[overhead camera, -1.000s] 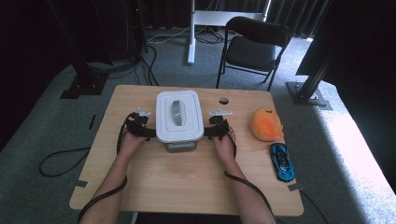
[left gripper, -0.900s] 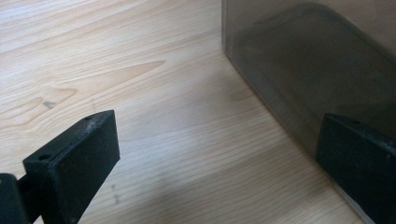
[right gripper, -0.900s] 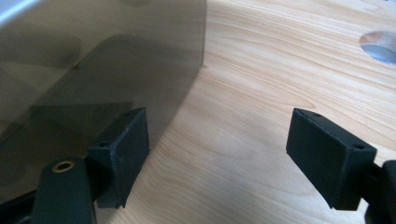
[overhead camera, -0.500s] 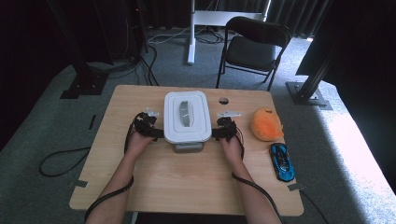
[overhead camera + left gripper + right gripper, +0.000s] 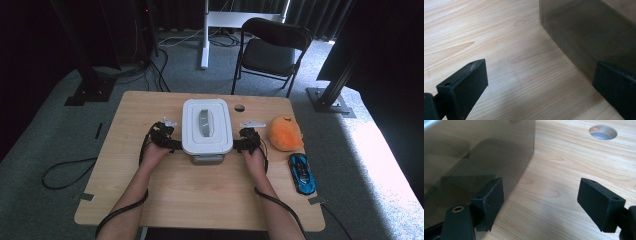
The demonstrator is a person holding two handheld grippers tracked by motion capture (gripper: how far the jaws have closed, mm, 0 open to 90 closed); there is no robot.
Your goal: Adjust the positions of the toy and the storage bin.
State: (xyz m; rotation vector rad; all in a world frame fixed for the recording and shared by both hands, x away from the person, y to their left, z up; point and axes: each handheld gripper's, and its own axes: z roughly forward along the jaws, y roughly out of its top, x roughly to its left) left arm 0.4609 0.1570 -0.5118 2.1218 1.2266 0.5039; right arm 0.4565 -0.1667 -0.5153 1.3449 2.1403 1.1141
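Note:
A storage box with a white lid (image 5: 207, 126) and smoky see-through walls (image 5: 586, 30) stands at the middle of the wooden table (image 5: 200, 195). My left gripper (image 5: 167, 137) is at its left side and my right gripper (image 5: 245, 138) at its right side. In the left gripper view the left gripper (image 5: 540, 66) is open over bare wood, its right jaw close against the box wall. In the right gripper view the right gripper (image 5: 541, 182) is open too, its left jaw against the box wall (image 5: 474, 152). Nothing lies between either pair of jaws.
An orange plush toy (image 5: 285, 132) lies right of the box, close to my right gripper. A blue toy car (image 5: 301, 172) sits nearer the right front edge. A round cable hole (image 5: 239, 107) is behind the box. A black chair (image 5: 272, 47) stands beyond the table.
The box and both grippers flanking it have slid to the right across the table, closer to the orange toy. Both grippers have stayed open.

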